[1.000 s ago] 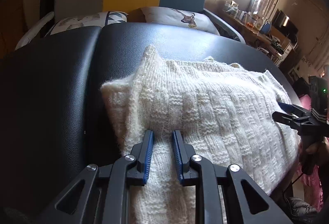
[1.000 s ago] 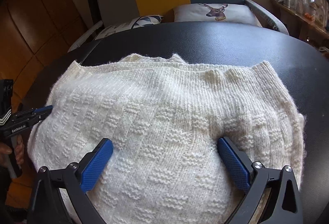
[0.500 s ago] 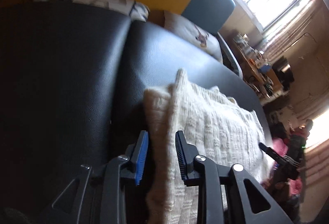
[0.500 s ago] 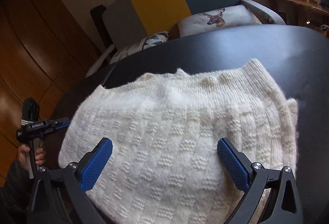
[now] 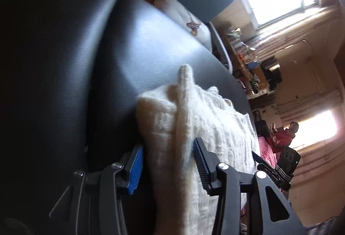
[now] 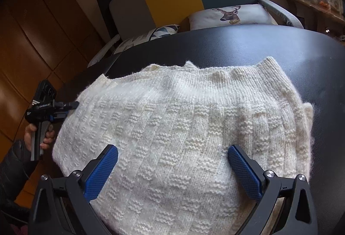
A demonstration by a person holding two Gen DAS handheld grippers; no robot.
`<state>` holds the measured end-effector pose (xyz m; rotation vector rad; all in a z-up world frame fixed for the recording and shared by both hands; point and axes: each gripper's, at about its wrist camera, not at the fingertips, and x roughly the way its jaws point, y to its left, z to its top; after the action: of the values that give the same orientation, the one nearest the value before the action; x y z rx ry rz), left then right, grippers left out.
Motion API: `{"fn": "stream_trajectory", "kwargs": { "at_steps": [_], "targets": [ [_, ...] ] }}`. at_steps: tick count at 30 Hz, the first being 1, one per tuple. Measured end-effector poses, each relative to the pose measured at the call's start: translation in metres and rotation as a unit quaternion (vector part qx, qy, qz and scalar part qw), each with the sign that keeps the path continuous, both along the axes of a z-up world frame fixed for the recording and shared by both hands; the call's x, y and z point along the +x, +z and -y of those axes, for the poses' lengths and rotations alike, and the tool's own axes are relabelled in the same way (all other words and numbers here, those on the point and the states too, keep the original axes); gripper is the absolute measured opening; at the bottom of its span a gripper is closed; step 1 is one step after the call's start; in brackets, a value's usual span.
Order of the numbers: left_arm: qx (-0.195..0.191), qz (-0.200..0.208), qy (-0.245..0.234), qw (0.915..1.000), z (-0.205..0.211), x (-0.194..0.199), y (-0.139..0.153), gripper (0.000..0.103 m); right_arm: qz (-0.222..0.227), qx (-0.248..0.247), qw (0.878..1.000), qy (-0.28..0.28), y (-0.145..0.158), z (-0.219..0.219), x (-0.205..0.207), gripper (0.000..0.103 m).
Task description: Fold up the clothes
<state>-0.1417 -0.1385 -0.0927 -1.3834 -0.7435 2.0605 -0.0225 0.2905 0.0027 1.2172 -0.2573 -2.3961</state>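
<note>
**Left gripper straddles the sweater's edge**

A white knit sweater point(image 6: 183, 127) lies folded on a black padded table point(image 6: 280, 51). In the right wrist view it fills the middle of the frame, and its long side runs from left to right.

In the left wrist view, the left gripper point(image 5: 166, 168) sits at the bottom middle of the frame. Its jaws have just been opening. A thick fold of the sweater point(image 5: 183, 138) runs up between the two fingers. The blue pad point(image 5: 135, 168) on the left side looks just beside the wool, not squeezing it. So the fingers are spread around the edge, with the sweater in the gap and stretching away toward the right of that frame.

In the right wrist view, the right gripper point(image 6: 172, 170) is at the bottom of the frame. Its fingers are spread very wide and hover over the near part of the sweater. They pinch nothing. The left gripper point(image 6: 64, 105) shows at the far left of that frame, touching the sweater's left end, held by a hand point(image 6: 38, 138).

The left hand looks nearer to a grab, since the edge is already between its fingers. The right one would have to come down onto flat wool first.
</note>
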Motion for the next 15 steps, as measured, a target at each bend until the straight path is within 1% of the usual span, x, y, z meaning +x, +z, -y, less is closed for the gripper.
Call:
{"fn": "stream_trajectory", "kwargs": {
  "at_steps": [1,2,3,4,6,7,9,11,13,15],
  "targets": [
    [-0.005,-0.002,-0.005,1.0000,-0.003,-0.001,0.001,0.041,0.000,0.003,1.000,0.009,0.004,0.000,0.000,0.103],
    [-0.010,-0.004,-0.011,0.9999,-0.006,-0.001,0.001,0.033,-0.006,0.007,1.000,0.023,0.011,0.000,0.002,0.103],
    [-0.021,-0.009,-0.014,0.9996,-0.008,-0.001,0.003,0.022,-0.010,0.011,0.999,0.037,0.017,-0.002,0.003,0.103],
    [-0.035,-0.018,-0.015,0.9991,-0.011,0.000,0.006,0.019,-0.014,0.014,0.999,0.051,0.024,-0.004,0.004,0.103],
    [-0.058,-0.034,-0.013,0.9976,-0.014,0.002,0.013,0.016,-0.001,0.010,0.998,0.069,0.033,-0.013,0.003,0.103],
    [-0.065,-0.038,-0.010,0.9971,-0.015,0.001,0.015,0.015,0.006,0.017,0.997,0.078,0.036,-0.016,0.002,0.103],
    [-0.078,-0.044,-0.005,0.9960,-0.015,-0.003,0.020,0.014,0.017,0.054,0.993,0.099,0.037,-0.018,-0.001,0.103],
    [-0.089,-0.050,-0.003,0.9947,-0.014,-0.006,0.026,0.014,0.031,0.070,0.991,0.113,0.033,-0.021,-0.009,0.101],
    [-0.104,-0.054,-0.002,0.9931,-0.011,-0.009,0.031,0.014,0.050,0.077,0.988,0.126,0.026,-0.024,-0.017,0.097],
    [-0.120,-0.054,0.001,0.9913,-0.005,-0.010,0.036,0.014,0.068,0.083,0.984,0.140,0.018,-0.027,-0.024,0.096]
  ]
}}
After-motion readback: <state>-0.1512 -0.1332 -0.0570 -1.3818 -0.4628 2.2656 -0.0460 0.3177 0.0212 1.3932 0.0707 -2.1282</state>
